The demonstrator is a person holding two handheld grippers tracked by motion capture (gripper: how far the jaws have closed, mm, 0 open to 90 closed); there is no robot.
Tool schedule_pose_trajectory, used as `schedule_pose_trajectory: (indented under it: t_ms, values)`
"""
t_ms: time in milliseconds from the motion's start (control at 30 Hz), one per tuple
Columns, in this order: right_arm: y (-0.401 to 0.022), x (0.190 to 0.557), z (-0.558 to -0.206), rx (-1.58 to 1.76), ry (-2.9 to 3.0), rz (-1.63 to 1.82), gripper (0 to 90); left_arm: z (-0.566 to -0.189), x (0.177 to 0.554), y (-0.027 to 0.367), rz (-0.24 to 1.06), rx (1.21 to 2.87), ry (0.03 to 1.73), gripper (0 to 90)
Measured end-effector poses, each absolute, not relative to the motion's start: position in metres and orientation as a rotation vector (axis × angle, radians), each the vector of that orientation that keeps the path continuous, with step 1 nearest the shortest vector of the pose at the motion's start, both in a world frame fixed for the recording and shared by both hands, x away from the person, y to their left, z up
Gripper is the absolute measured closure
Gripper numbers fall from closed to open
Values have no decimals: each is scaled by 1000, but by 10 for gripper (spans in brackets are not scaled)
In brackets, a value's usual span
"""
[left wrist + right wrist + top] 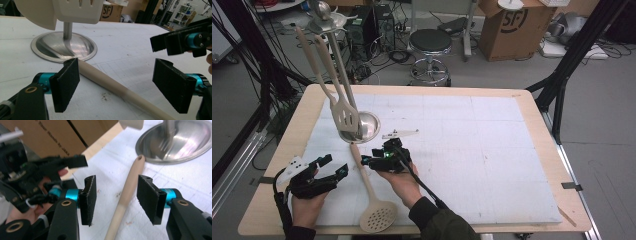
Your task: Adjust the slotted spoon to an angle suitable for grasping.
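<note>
White padding covers the tabletop (492, 150), where the slotted spoon (373, 202) lies toward the near edge, its handle between the right claw's (373, 159) half-open, untouching jaws: a pick-up, needing closure next.

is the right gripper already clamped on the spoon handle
No, in the right gripper view the handle lies between the right gripper's pads with gaps on both sides.

I count one skimmer (371, 200) lying on my table (532, 115), its handle between my two grippers. One steel stand (360, 125) rises at the far left. Two pale utensils (343, 112) hang from it. One white pad (472, 150) covers the table. Beyond it, one stool (431, 42) and one cardboard box (514, 27).
</note>
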State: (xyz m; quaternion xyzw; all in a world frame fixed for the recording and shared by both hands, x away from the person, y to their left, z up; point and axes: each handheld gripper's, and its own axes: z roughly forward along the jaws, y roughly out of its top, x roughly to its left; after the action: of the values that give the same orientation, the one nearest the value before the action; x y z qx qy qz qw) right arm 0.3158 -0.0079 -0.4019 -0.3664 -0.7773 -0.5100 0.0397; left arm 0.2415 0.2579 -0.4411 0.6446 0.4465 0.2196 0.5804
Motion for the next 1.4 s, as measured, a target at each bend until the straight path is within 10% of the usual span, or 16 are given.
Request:
schedule_pose_trajectory:
  t_ms: [200,767,1400]
  values:
    - [-4,310,-407,-1119,-2417,-1494,499,-441,241,259,511,1501,1044,222]
    - [14,300,-426,-909,-2455,-1213,874,-441,241,259,513,1500,1045,222]
    - [28,299,-441,-836,-2487,-1036,895,-441,242,259,512,1500,1043,222]
